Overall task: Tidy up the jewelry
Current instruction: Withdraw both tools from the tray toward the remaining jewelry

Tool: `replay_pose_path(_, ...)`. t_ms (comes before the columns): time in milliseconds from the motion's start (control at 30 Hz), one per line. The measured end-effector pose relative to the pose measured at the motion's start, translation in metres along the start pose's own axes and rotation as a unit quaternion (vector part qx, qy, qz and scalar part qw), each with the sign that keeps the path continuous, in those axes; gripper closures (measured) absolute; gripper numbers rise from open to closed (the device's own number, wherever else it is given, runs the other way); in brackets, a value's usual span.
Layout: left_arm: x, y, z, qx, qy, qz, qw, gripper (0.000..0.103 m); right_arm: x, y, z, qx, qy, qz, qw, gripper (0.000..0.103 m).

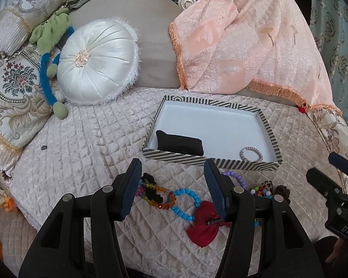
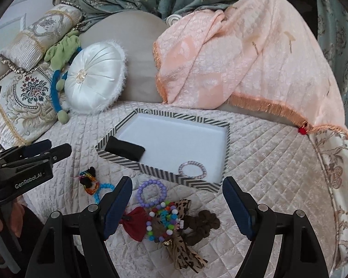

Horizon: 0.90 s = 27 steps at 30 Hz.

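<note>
Bracelets, bows and a scrunchie (image 2: pixel 203 224) lay heaped on the quilt (image 2: pixel 266 173) beneath both grippers, left gripper (image 1: pixel 172 193) and right gripper (image 2: pixel 177 205) each spread wide, pinching nothing. Beyond, at twelve o'clock, sat the striped box (image 2: pixel 197 181), one pale bracelet (image 2: pixel 192 169) inside.

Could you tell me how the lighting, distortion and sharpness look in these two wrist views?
Left wrist view: soft, even daylight, mild sheen on the white satin cushion, strong fisheye bending with dark corners, the striped box sharp. Right wrist view: the same soft light, faint shadows, curved quilt lines, the bead pile in focus.
</note>
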State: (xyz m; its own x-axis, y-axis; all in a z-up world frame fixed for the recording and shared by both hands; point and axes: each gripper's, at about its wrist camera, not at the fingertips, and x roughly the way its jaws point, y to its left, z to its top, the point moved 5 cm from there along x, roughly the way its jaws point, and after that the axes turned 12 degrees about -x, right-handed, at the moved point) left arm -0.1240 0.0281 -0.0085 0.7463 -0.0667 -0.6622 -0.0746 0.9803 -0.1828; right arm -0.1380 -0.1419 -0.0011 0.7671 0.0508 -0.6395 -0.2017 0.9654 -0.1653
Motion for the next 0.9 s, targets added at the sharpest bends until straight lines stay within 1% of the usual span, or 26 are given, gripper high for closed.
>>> replay_pose_path(33,-0.002,0.000,0.000,0.000,-0.002,0.001,1.0000,0.047,-0.002,-0.001,0.000,0.001,-0.005,-0.002,1.000,0.021)
replay_pose_path(67,-0.003,0.001,0.000,0.000,-0.003,0.001,1.0000,0.047,-0.006,-0.001,0.001,-0.001,-0.018,0.004,1.000,0.018)
replay_pose_path(100,-0.005,0.001,0.000,0.000,-0.005,0.002,1.0000,0.047,-0.007,-0.001,0.000,-0.001,-0.025,0.011,1.000,0.014)
replay_pose_path(133,-0.006,0.002,0.000,0.000,-0.005,0.002,1.0000,0.047,-0.009,-0.001,0.000,0.000,-0.028,0.015,0.999,0.012)
replay_pose_path(233,-0.008,0.003,-0.002,0.000,-0.004,0.002,1.0000,0.047,-0.007,0.003,-0.004,-0.004,-0.014,0.022,1.000,0.011)
replay_pose_path(367,-0.010,0.003,-0.004,0.004,-0.001,0.002,1.0000,0.047,-0.008,0.006,-0.008,0.002,-0.012,0.030,0.999,0.011)
replay_pose_path(467,-0.011,0.006,-0.005,0.002,0.010,-0.004,0.9999,0.047,-0.010,0.006,-0.008,0.001,-0.008,0.024,1.000,0.011)
replay_pose_path(667,-0.010,0.025,0.002,-0.040,0.044,-0.032,0.9977,0.047,-0.022,-0.005,-0.006,0.023,-0.013,0.031,0.999,0.011)
replay_pose_path(900,-0.007,0.040,0.004,-0.063,0.063,-0.036,0.9953,0.047,-0.026,-0.012,-0.008,0.032,-0.008,0.038,0.999,0.011)
